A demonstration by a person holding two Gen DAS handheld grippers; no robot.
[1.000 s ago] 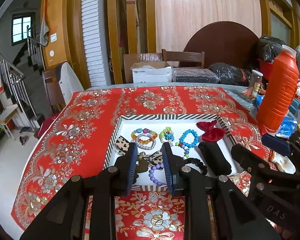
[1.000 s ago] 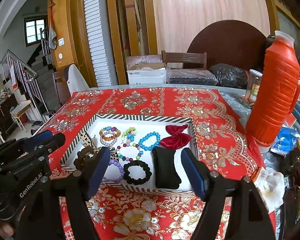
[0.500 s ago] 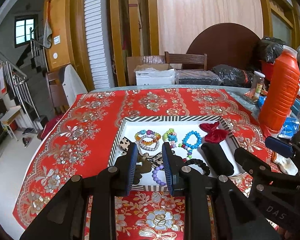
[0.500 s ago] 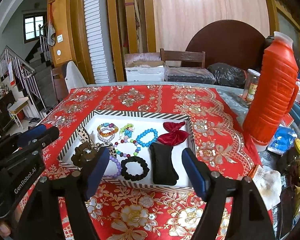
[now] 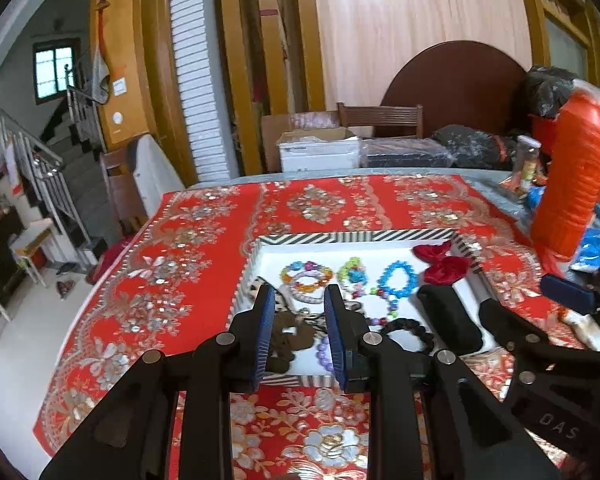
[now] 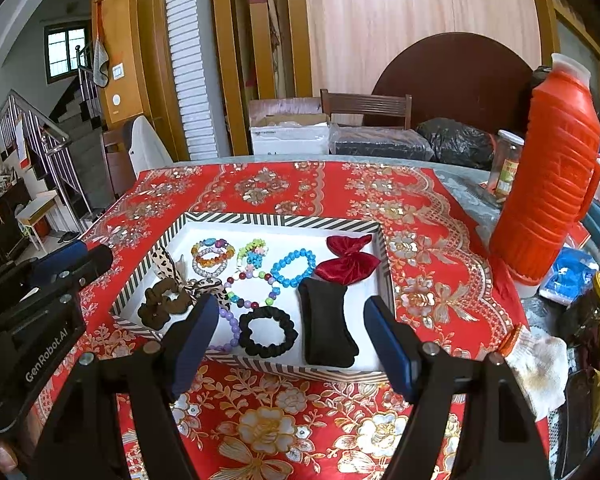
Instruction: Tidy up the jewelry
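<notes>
Both grippers hovered near the striped tray (image 6: 284,222) holding the jewelry — left gripper (image 5: 296,336) narrow and empty above the brown scrunchie (image 6: 162,306), right gripper (image 6: 290,340) wide, empty — best descend slowly, pinching one item only.

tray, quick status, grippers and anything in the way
Left gripper open, empty. Right gripper wide open, empty. Jewelry sits in striped tray; black scrunchie nearest the right gripper. Nothing blocking.

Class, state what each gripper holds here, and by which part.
Nothing is held. The left gripper and right gripper are both open, with empty jaws above the tray's near edge.
</notes>
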